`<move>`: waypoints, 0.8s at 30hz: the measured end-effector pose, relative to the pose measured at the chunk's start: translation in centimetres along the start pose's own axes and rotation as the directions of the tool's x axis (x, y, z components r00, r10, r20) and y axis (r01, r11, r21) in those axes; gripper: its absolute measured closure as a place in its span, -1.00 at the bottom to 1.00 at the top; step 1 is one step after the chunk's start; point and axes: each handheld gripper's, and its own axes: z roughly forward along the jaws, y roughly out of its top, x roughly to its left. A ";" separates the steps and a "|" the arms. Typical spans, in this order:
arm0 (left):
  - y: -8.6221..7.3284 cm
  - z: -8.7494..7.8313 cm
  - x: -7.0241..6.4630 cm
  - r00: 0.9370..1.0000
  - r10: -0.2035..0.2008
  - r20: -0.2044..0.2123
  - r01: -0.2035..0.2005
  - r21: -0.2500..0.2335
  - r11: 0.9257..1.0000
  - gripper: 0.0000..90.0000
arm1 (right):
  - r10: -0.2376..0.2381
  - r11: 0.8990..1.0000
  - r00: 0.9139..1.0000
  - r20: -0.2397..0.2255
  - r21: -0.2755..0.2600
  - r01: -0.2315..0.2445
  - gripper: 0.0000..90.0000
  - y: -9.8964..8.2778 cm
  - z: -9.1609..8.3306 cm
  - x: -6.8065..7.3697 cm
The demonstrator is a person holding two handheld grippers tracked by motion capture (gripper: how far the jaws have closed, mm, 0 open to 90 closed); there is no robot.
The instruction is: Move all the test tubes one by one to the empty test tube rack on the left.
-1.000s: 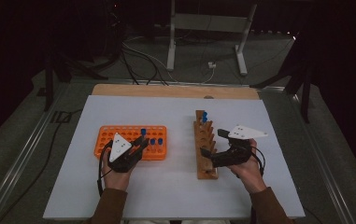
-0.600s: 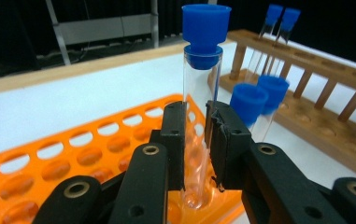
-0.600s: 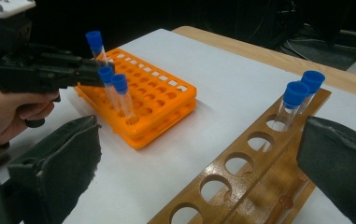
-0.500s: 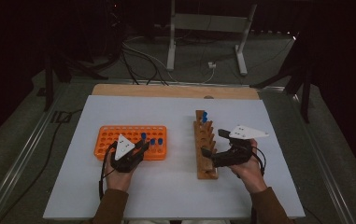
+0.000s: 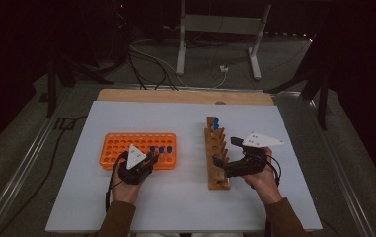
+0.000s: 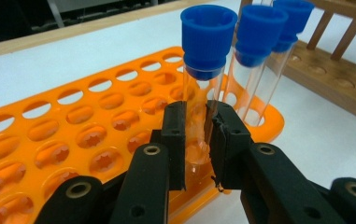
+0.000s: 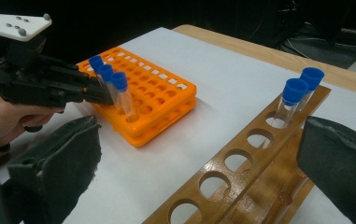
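Observation:
My left gripper [image 6: 196, 123] is shut on a clear test tube with a blue cap [image 6: 202, 79]. The tube stands upright in a hole at the near right corner of the orange rack [image 6: 73, 135], with two more capped tubes [image 6: 255, 56] just behind it. In the high view the left gripper [image 5: 152, 157] sits at the front edge of the orange rack [image 5: 121, 148]. My right gripper [image 7: 199, 163] is open, its jaws spread wide on either side of the wooden rack [image 7: 241, 158], touching nothing. Two blue-capped tubes [image 7: 293, 93] stand at the wooden rack's far end.
The white table top [image 5: 185, 207] has free room in front of both racks. A wooden strip [image 5: 175, 96] runs along the far edge. Cables and a metal stand [image 5: 215, 29] lie on the dark floor beyond.
The left gripper has edged slightly to the right along the front of the orange rack. The right hand has kept still.

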 end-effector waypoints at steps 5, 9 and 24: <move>-0.1 0.2 -0.1 1.000 0.012 0.002 -0.012 0.016 1.000 0.74 | 0.000 1.000 1.000 -0.003 0.004 0.000 -1.00 -0.1 0.1 0.0; -0.1 0.1 0.0 1.000 0.013 0.006 -0.013 0.017 1.000 0.74 | 0.000 1.000 1.000 -0.002 0.005 0.000 -1.00 -0.1 0.1 -0.1; -0.2 -0.4 0.6 0.999 -0.044 0.021 0.044 0.017 0.999 0.38 | 0.001 1.000 1.000 0.000 0.011 -0.001 -1.00 -0.2 0.3 -0.1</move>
